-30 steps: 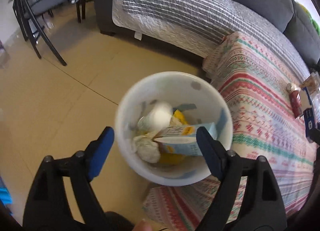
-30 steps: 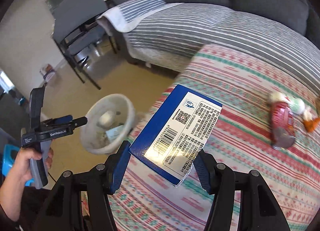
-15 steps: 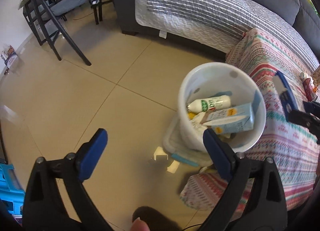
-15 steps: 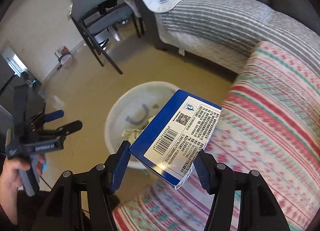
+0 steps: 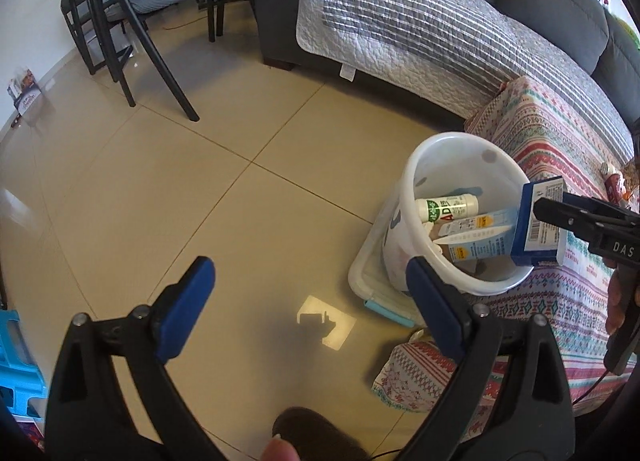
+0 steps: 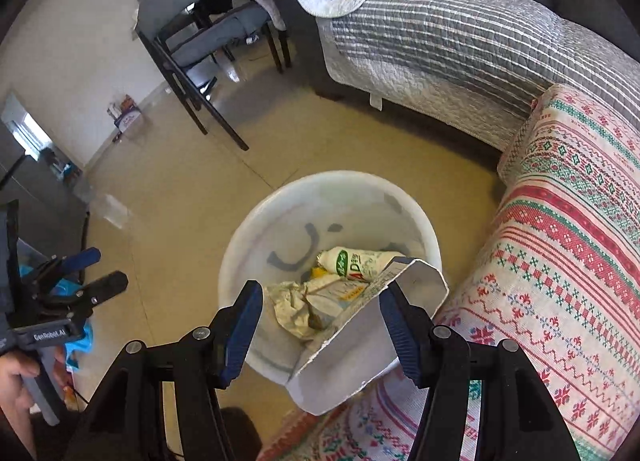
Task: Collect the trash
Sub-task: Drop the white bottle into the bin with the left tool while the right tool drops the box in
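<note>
Now, step: drop the blue box (image 5: 538,221) into the white bin (image 6: 240,257).
Right hand-held gripper (image 6: 324,321): clamped on the box, which hangs over the bin's rim, nearest the patterned cloth (image 6: 560,261).
Left hand-held gripper (image 5: 308,301): jaws spread, empty, beside the bin over the floor (image 5: 200,189).
Advice: centre the box above the bin's bottle (image 6: 360,261) before releasing; an edge drop may tip out.
</note>
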`<state>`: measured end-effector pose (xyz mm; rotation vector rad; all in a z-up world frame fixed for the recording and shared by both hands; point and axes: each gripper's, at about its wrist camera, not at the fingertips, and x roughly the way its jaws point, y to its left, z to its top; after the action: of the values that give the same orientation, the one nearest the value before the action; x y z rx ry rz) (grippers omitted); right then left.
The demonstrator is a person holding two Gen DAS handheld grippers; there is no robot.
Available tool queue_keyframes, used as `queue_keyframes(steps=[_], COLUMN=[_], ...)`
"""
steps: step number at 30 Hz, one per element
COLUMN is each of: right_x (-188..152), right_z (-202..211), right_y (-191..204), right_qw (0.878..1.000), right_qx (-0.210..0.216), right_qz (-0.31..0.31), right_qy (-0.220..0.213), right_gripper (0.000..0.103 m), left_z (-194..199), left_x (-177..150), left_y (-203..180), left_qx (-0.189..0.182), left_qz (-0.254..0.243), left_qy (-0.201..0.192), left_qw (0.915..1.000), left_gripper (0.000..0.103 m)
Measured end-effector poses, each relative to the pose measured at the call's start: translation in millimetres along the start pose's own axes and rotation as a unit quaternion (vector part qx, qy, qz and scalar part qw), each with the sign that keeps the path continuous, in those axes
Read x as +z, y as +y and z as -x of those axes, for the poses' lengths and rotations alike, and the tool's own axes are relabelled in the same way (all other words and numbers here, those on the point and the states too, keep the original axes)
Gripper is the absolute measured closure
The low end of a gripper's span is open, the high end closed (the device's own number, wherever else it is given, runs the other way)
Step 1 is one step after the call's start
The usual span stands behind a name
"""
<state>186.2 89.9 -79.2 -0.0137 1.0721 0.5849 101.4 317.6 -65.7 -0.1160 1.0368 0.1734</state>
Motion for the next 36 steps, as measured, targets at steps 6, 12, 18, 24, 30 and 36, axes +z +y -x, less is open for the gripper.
queue_keyframes(steps=[6,12,18,24,30,36], right_x=[5.1,12.9,11.3,-0.6,-12.0,9.0], right_z=[11.5,13.8,18.2,26.4,10.6,-2.2], right_y=[-8.6,-10.8,-8.6,-30.9,-38.7,-15.6], right_qw=[0.999,0.999,0.999,0.997,0.995,0.993], right_qx=[0.012,0.006,-0.009,-0.022,0.000,0.057], right_qz=[-0.028,-0.043,-0.033,-0.067,-0.093,-0.105], right_qy=[-0.021,-0.028,-0.028,0.001,0.041,0.021], right_gripper=[0.029,0.030,0.030,0.063,0.077,0.079], left_z=[1.3,3.0,4.7,3.5,4.3,4.3], left_x=[1.1,3.0,2.9,4.7,6.0,6.4], left_y=[-5.4,-8.9,-7.5,-9.0,-13.7,-17.0], left_qx=[-0.006,-0.009,-0.013,-0.014,-0.016,-0.015], left_qz=[-0.004,-0.005,-0.004,-0.007,-0.010,-0.014], left_qy=[-0.003,-0.005,-0.008,-0.007,-0.008,-0.005], left_qw=[1.0000,0.9999,0.9999,0.9999,0.9998,0.9998], left_gripper=[0.007,0.007,0.007,0.007,0.007,0.007])
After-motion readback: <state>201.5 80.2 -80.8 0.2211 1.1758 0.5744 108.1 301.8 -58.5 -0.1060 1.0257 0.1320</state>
